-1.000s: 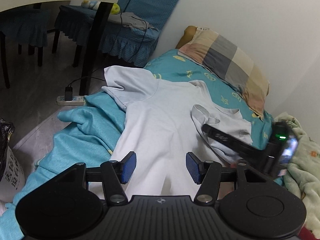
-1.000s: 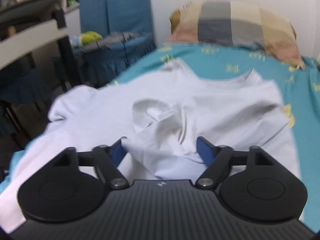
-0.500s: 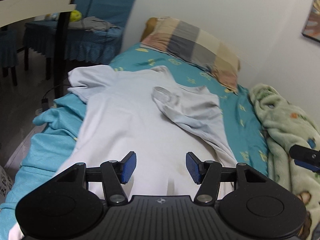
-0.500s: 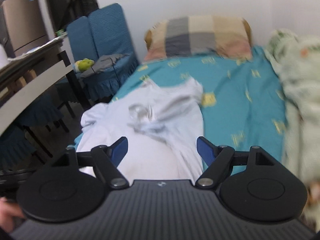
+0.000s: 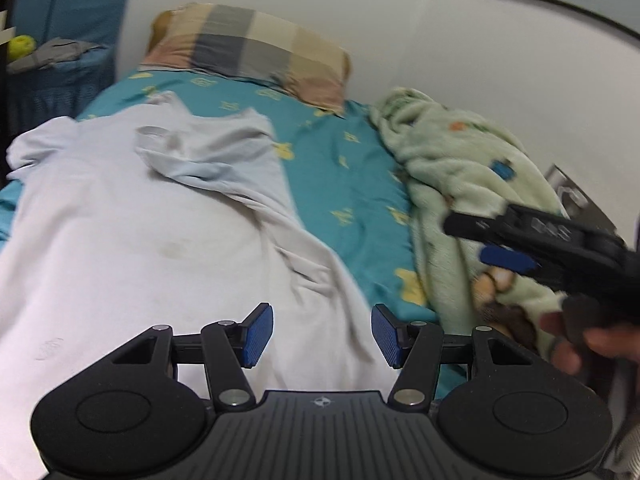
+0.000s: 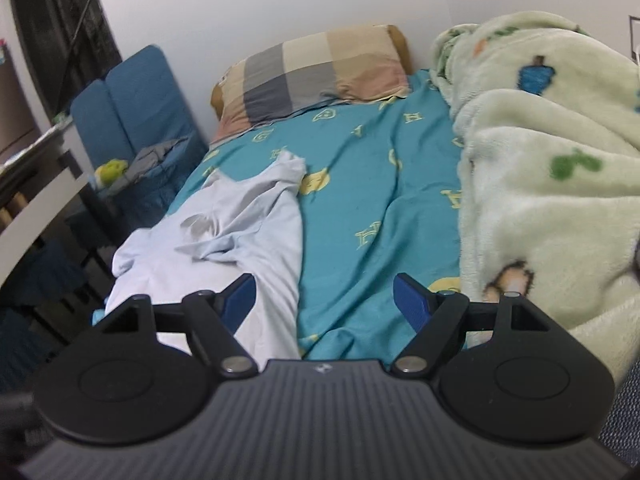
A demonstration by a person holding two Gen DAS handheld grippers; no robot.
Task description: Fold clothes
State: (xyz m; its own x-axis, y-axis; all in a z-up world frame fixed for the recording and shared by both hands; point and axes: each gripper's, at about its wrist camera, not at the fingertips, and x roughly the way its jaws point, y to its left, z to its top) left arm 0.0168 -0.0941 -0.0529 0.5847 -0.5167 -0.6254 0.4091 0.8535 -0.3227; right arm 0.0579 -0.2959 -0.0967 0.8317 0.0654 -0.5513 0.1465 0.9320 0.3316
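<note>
Teal cotton covers the bed (image 6: 360, 208), a broad sheet printed with small yellow motifs, lying in soft ridges. On its right side a pale green fleece blanket (image 6: 540, 184) is heaped, thick and fuzzy, with cartoon patches. Spread along the bed's left edge lies the shirt (image 5: 132, 240), a thin white or very pale blue knit, face down or up I cannot tell; its body lies mostly flat, and the right sleeve (image 5: 208, 156) is already turned in across the chest in a rumpled wedge, so the right edge now runs roughly straight. The left sleeve (image 5: 36, 144) is not yet folded and spills toward the bed's edge. At the head sits a plump checked pillow (image 6: 316, 72) in grey, cream and pink squares.

Judging by this, the first side fold is done and the hands are between grasps. The next move likely calls for taking the left sleeve and shoulder and drawing them inward to match, then smoothing the loose wedge.

Both tools are empty. The left hand-held gripper (image 5: 322, 334) hovers above the shirt's lower right part with its ribbed blue pads apart, nothing between them. The right hand-held gripper (image 6: 324, 300) is off to the side above the bare sheet, its jaws spread wider, also holding nothing.
</note>
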